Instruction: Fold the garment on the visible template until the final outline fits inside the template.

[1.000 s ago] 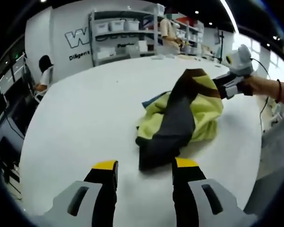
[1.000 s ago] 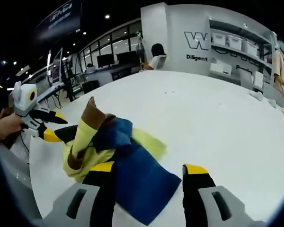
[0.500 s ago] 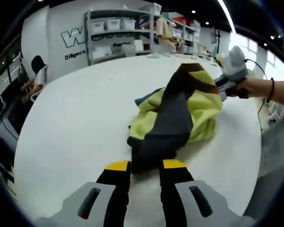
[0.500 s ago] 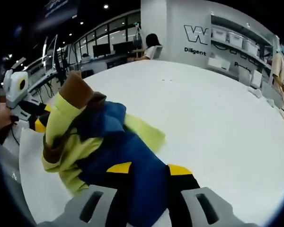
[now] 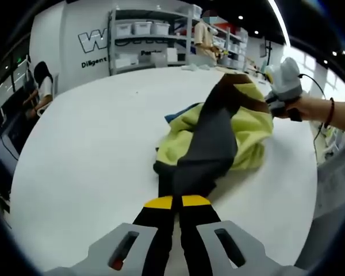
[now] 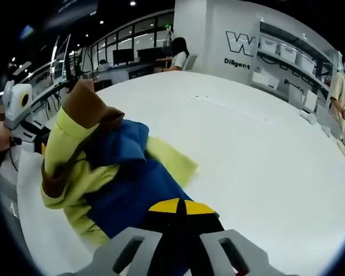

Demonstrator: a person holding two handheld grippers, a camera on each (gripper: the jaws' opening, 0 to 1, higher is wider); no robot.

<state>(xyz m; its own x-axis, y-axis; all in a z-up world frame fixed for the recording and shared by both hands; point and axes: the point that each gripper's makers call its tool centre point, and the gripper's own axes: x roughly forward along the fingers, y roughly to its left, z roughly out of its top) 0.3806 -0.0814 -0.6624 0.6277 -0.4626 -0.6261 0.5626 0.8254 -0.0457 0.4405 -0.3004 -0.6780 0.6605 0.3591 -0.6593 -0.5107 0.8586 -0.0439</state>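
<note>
A crumpled garment [image 5: 215,135] of yellow-green, dark grey, brown and blue cloth lies bunched on the white table [image 5: 86,149]. My left gripper [image 5: 177,202] is shut on its dark grey end. In the right gripper view the garment [image 6: 109,172] shows a blue part, yellow folds and a brown cuff standing up. My right gripper [image 6: 180,207] is shut on the blue part. The right gripper [image 5: 282,86], held by a hand, appears in the left gripper view beyond the garment. The left gripper [image 6: 17,115] shows at the left of the right gripper view.
Shelves with white bins [image 5: 144,34] line the far wall under large letters. A seated person [image 5: 43,86] is at desks beyond the table edge; another stands by the shelves [image 5: 204,37]. Monitors and desks [image 6: 126,60] stand at the back.
Both grippers went from open to shut on the garment, the left on the grey end, the right on the blue part. The garment's brown cuff rose.
</note>
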